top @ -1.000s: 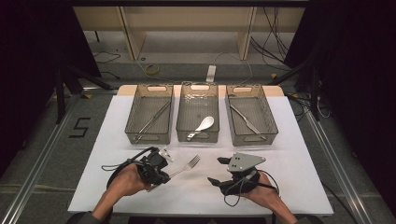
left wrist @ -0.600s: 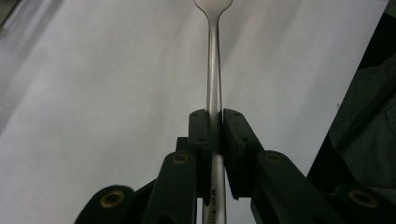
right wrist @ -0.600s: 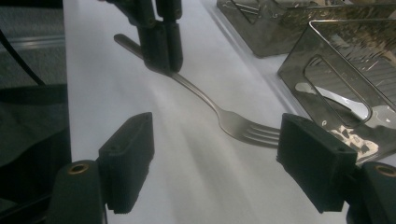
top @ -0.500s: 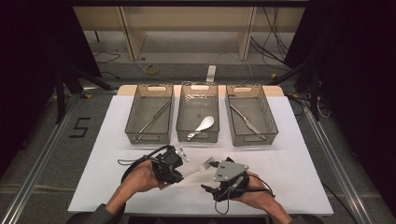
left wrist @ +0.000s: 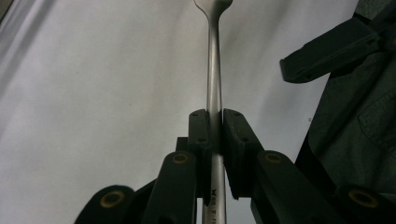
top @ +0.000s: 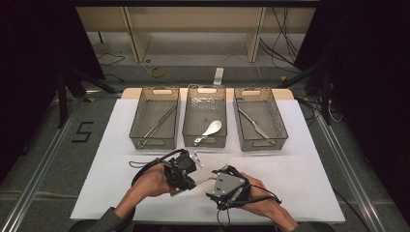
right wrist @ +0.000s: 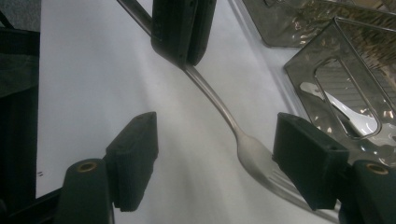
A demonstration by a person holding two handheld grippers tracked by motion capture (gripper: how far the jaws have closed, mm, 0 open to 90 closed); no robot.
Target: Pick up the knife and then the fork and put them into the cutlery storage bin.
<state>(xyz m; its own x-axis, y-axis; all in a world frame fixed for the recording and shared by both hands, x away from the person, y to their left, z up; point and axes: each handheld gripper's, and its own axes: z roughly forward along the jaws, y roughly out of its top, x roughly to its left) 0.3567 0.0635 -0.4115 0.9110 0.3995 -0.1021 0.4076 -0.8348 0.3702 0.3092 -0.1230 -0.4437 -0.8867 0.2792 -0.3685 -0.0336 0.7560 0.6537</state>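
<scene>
The fork (left wrist: 214,70) is seen in shiny silver, clamped between matte black gripper pads (left wrist: 233,140). A plain white surface (top: 300,164) is laid under everything. Three bins (top: 206,117) are done in smoky translucent grey, with a white spoon (top: 212,128) in the middle one. The floor marking "5" (top: 82,131) is painted black on grey.
</scene>
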